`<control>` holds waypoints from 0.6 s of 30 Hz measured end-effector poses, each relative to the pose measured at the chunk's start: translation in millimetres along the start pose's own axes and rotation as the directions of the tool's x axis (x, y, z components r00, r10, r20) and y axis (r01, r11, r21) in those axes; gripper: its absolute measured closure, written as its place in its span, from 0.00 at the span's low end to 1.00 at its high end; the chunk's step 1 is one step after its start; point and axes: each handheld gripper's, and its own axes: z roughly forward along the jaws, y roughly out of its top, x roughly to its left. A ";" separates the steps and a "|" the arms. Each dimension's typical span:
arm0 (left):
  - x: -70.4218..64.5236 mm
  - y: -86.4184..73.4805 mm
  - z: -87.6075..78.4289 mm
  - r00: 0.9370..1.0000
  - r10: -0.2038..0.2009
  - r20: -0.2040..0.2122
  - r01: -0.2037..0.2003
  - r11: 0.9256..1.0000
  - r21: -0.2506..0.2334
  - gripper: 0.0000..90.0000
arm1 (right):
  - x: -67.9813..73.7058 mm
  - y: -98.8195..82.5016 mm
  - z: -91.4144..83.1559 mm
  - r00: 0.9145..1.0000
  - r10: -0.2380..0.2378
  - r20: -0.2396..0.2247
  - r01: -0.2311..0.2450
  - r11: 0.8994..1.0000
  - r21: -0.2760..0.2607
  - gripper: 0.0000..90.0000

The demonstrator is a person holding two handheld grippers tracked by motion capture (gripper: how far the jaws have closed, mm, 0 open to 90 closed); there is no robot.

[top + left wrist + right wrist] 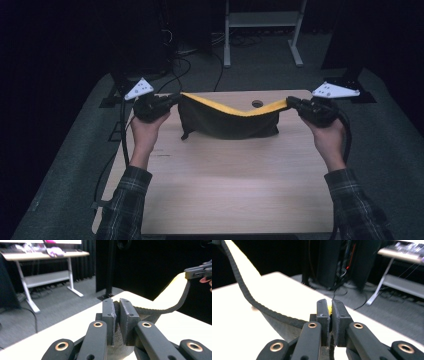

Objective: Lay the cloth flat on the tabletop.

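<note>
A black cloth [227, 124] with a yellow inner face hangs stretched between both grippers above the far half of the wooden table [225, 185]. Its lower part rests on the tabletop and its top edge sags in the middle. My left gripper [172, 98] is shut on the cloth's left top corner. At the other top corner my right gripper [290, 102] is shut too. In the left gripper view my left gripper [117, 312] pinches dark fabric, and the yellow band [170, 295] runs off to the other gripper. My right gripper [330, 312] shows a sliver of yellow between its jaws.
A round cable hole [257, 103] sits at the table's far edge behind the cloth. A white-framed desk [262, 30] stands on the grey floor beyond. Cables [122, 145] trail off the left side. The near half of the tabletop lies bare.
</note>
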 end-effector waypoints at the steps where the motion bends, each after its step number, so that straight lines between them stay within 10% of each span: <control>1: -1.2 -5.6 -0.5 1.000 -0.003 0.003 0.003 1.000 0.011 0.92 | 2.0 -7.1 0.8 1.000 -0.003 -0.005 0.003 1.000 0.011 0.94; 18: -20.1 -64.4 -21.6 0.989 -0.108 0.103 0.097 0.989 0.110 0.92 | 15.7 -61.3 -8.4 0.998 0.032 -0.062 -0.027 0.996 0.084 0.93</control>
